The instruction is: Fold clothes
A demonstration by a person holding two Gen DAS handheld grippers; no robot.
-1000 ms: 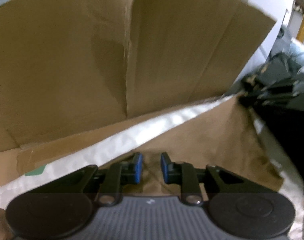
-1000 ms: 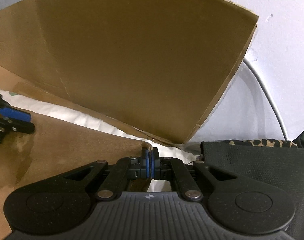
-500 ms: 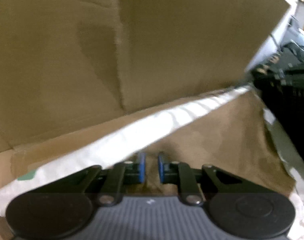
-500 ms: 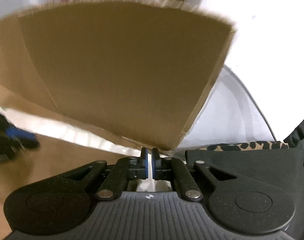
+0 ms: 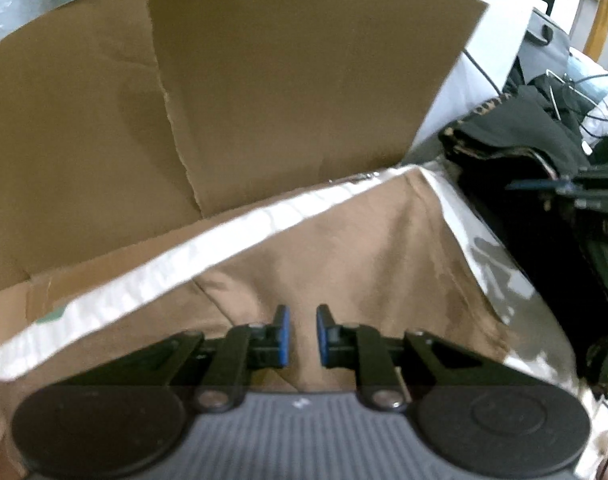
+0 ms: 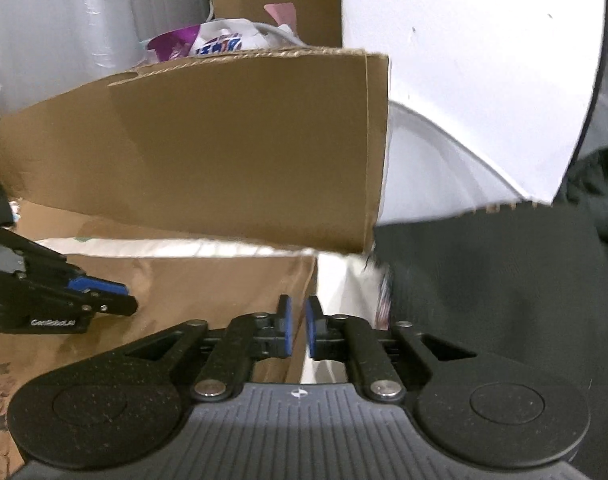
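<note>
Behind the work area: cardboard box, flaps upright, forming a brown wall along the far edge. Beyond the box, in the right wrist view: clear plastic roll, white and purple printed bag, white panel. To the right of the garment: dark clothes pile with a leopard-print edge, touching or just beside the white sheet — cannot tell which. Thin cables over the pile at far right.

Brown garment flat on crinkled white sheet, fabric smooth, one diagonal crease from the middle toward the near edge, far edge straight, far right corner squared off just short of the box flap. Damp-looking darker patch along its right edge.

Left gripper low over the near part of the garment; fingers parted by a narrow gap, brown cloth visible below the gap, nothing pinched.

Right gripper at the garment's right edge, over the line where brown cloth meets white sheet; fingers opening, narrow gap, nothing between them. Left gripper also seen from the side at the left of that view, just above the cloth.
</note>
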